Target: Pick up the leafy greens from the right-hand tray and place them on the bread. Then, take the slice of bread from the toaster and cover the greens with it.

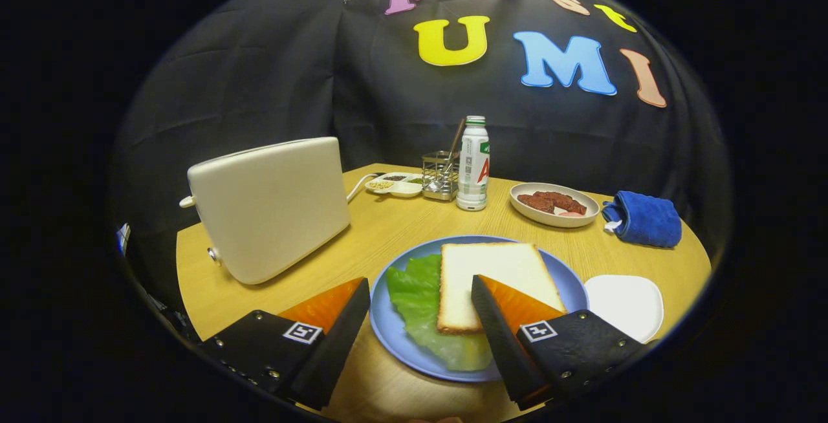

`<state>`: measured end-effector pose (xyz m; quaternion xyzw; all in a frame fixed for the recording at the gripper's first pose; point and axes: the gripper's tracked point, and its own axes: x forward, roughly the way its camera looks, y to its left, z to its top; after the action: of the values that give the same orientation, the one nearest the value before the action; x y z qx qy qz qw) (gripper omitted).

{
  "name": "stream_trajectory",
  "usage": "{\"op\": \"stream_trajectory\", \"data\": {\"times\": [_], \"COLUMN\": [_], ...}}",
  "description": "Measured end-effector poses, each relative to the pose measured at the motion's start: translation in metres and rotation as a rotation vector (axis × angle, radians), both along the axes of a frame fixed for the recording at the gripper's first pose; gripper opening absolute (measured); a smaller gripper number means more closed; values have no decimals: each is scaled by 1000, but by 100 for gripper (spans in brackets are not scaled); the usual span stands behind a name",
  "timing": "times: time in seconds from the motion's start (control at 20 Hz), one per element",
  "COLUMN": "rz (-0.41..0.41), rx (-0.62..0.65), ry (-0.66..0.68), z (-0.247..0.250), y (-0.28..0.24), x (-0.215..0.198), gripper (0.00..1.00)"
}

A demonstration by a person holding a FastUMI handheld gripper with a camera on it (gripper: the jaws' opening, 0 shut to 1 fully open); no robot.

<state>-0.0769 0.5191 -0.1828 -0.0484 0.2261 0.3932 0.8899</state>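
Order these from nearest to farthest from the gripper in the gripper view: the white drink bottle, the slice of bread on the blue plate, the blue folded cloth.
The gripper is open, holding nothing.
1. The slice of bread on the blue plate, between and just ahead of the fingers.
2. The blue folded cloth, beyond the fingers to the right.
3. The white drink bottle, farthest, mid-table by the wire holder.

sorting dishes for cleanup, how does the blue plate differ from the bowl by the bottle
The blue plate is flat, blue and lies right under the open gripper, while the bowl is off-white, has a raised rim and sits beyond the fingers, between the bottle and the blue towel. The plate holds a bread slice on leafy greens; the bowl holds dark reddish meat pieces. The plate looks wider. Both rest on the wooden table.
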Motion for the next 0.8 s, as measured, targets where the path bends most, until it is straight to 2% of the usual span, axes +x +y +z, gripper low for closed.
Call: {"op": "stream_trajectory", "data": {"times": [0.15, 0.35, 0.8], "rz": [-13, 2, -47], "rx": [67, 31, 161], "ry": [-102, -190, -382], "z": [19, 28, 112], "y": [-2, -8, -41], "x": [-3, -2, 19], "gripper": [96, 96, 95]}}
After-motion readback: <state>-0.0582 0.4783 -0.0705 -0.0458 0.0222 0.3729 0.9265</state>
